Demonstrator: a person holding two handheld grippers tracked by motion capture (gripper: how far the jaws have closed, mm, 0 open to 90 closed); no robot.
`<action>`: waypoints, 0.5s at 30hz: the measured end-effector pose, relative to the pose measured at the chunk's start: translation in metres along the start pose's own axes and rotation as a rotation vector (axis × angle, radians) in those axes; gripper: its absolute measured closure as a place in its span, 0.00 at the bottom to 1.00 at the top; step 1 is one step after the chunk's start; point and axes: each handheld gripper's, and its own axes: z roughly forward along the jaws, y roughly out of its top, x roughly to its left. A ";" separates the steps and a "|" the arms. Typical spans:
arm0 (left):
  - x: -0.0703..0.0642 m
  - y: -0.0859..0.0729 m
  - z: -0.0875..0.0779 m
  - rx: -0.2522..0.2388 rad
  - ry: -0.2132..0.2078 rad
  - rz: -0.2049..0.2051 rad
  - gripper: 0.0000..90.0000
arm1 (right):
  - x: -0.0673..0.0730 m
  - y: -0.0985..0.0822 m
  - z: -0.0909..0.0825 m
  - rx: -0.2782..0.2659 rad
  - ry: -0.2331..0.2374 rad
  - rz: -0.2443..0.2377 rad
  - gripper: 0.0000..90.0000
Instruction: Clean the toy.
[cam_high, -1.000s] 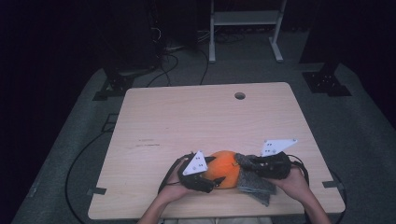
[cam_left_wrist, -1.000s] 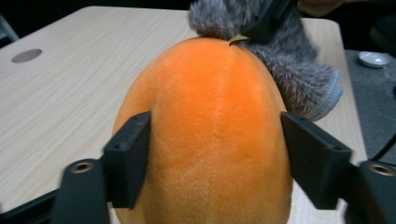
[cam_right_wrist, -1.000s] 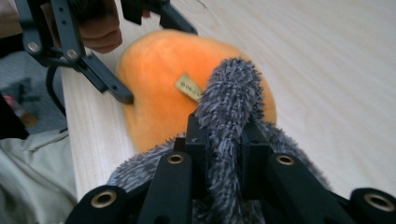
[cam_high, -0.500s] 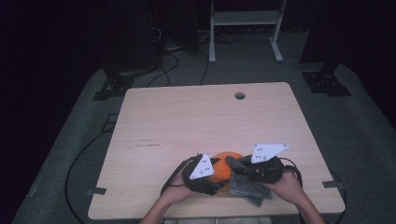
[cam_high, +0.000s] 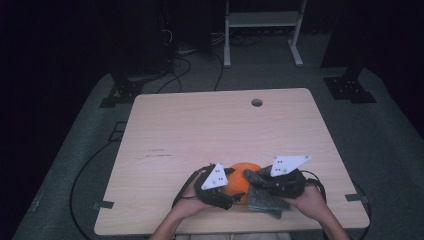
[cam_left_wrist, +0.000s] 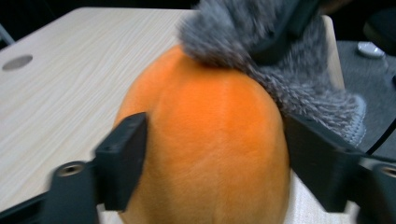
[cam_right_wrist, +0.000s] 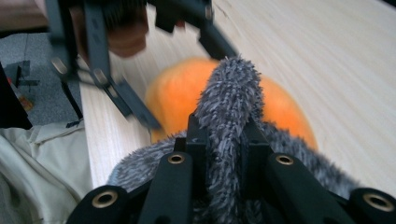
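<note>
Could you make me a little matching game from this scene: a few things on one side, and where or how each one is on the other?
Things:
1. round orange plush ball
2. fuzzy grey cloth
3. round hole in the wooden table
4. white metal stand

States:
A. on the floor beyond the table
B. pinched in the right tool
C. between the left tool's black jaws
D. near the table's far edge

Pairs: 1-C, 2-B, 3-D, 4-A
</note>
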 end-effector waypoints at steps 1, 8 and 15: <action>0.003 0.000 -0.002 0.001 0.006 -0.027 0.19 | -0.002 -0.002 0.000 0.002 0.002 0.010 0.86; 0.003 -0.003 0.001 0.012 0.021 -0.025 0.41 | 0.000 0.005 -0.012 -0.042 -0.012 0.004 0.86; 0.004 -0.001 -0.004 -0.014 0.024 -0.018 0.46 | 0.000 0.004 -0.008 0.002 -0.050 -0.021 0.86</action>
